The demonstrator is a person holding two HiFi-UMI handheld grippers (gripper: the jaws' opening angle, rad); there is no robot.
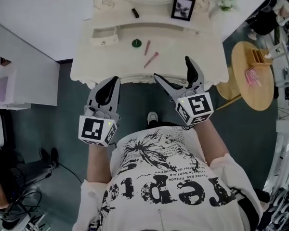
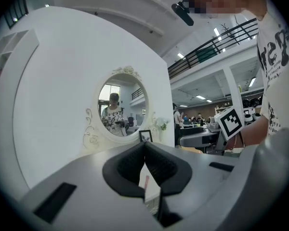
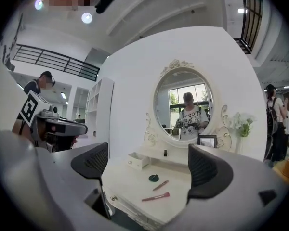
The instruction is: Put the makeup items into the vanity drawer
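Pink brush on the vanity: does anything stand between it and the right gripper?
Nothing visible does. The right gripper, open and empty, hangs near the front edge of the vanity, and only bare top lies between it and the brush.

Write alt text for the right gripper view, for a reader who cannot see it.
The right hand-held gripper faces a white vanity table, its jaws wide apart and empty. On it lie a green compact, a pink brush and a pink pencil, near a small open drawer, below an oval mirror.
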